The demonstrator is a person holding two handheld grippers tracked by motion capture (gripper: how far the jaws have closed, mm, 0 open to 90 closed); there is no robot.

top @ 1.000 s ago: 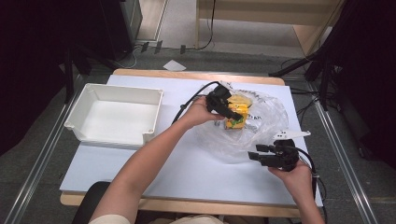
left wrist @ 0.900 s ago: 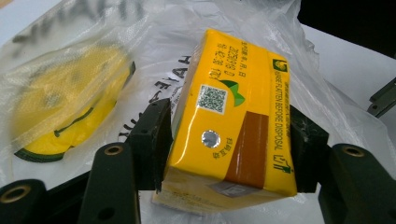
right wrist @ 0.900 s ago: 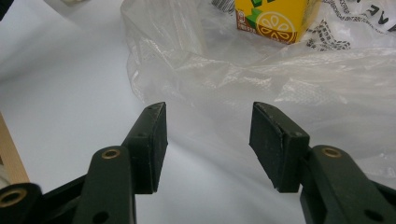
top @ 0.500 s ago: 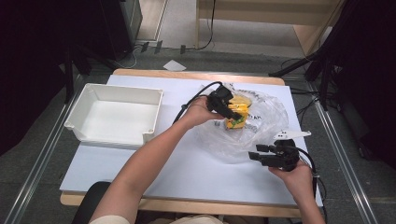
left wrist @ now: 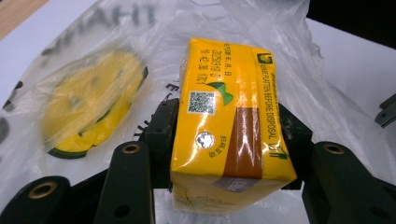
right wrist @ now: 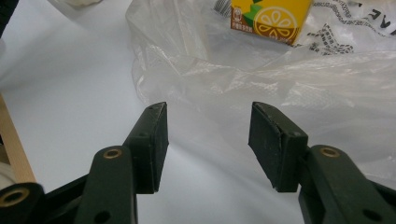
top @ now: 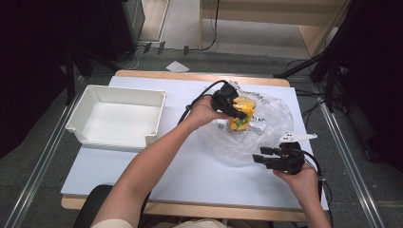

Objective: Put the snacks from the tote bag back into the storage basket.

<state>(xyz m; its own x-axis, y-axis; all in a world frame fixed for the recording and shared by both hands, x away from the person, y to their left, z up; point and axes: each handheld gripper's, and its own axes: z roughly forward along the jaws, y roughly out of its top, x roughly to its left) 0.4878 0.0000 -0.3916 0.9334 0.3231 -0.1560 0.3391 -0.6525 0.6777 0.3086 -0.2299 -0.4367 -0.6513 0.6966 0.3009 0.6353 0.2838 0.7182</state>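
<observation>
We take the clear plastic bag as our landmark, lying crumpled on the white table. The yellow drink carton sits in the bag's mouth, toward the bag's far-left part as the high view shows it, and it is already between the jaws of our left gripper. In the left gripper view the two black jaws stand on either long side of the carton, and they have just been closing in on it; the pads look to be touching its flanks, though we cannot tell how firmly they press.

The relation that matters is the carton's long axis. It runs straight away from the left gripper, in line with the jaws, so the pinch goes across the carton's narrow width. We judge that a good bite for lifting it out of the bag, provided the film does not cling or get caught in the pinch.

A second yellow pack lies under the film of the bag, beside the carton and apart from it.

Our right gripper hovers at the bag's near edge, jaws spread with nothing between them, the film just ahead of its fingertips. It is farther from the carton than the left.

The white tray stands well left of the bag.
</observation>
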